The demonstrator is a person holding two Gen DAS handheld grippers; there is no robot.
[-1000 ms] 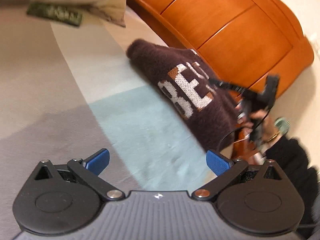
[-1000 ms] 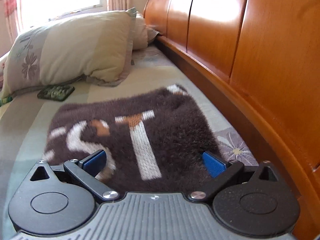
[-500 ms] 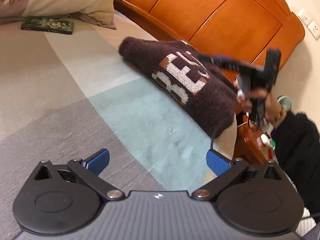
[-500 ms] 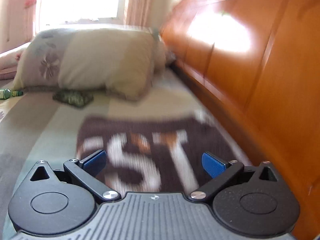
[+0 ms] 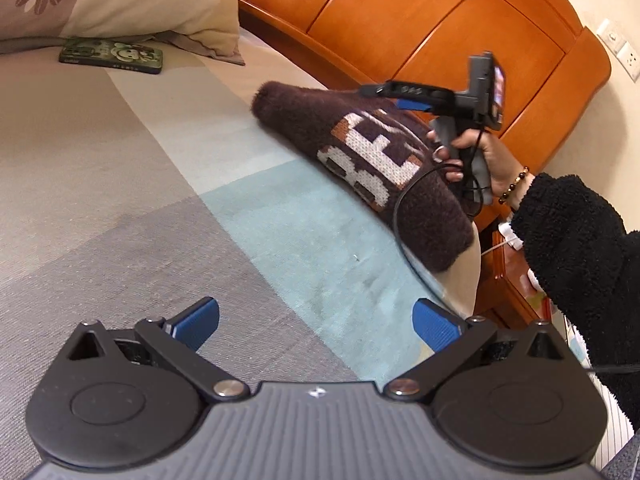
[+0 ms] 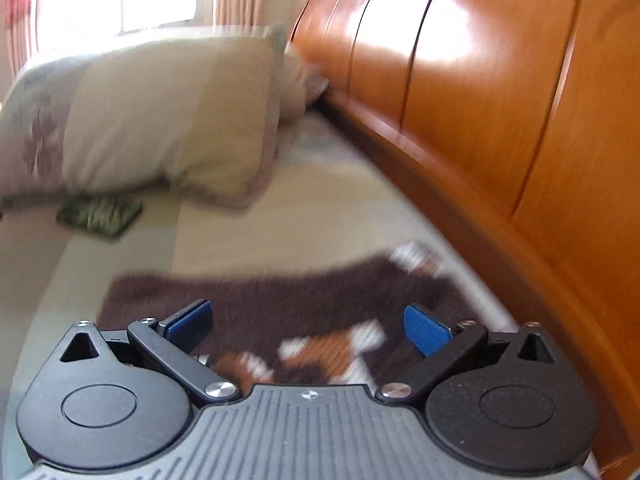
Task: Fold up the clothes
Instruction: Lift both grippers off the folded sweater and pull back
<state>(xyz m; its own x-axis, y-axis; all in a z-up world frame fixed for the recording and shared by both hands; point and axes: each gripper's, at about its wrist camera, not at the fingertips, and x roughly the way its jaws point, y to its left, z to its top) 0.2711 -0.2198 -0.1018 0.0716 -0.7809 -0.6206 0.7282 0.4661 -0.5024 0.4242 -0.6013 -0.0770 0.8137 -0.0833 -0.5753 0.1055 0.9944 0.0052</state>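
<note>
Item: brown knit sweater, folded, beside the headboard; soft, thick, floppy, so you should pinch a folded edge; your left gripper and right gripper both gape, empty.

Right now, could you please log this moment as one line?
left tool: open, empty | right tool: open, above brown sweater | sweater folded on bed

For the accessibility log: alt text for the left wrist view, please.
A folded brown sweater lies on the bed beside the wooden headboard, with the open right gripper held above it. The open left gripper hovers over bare bedding.
</note>
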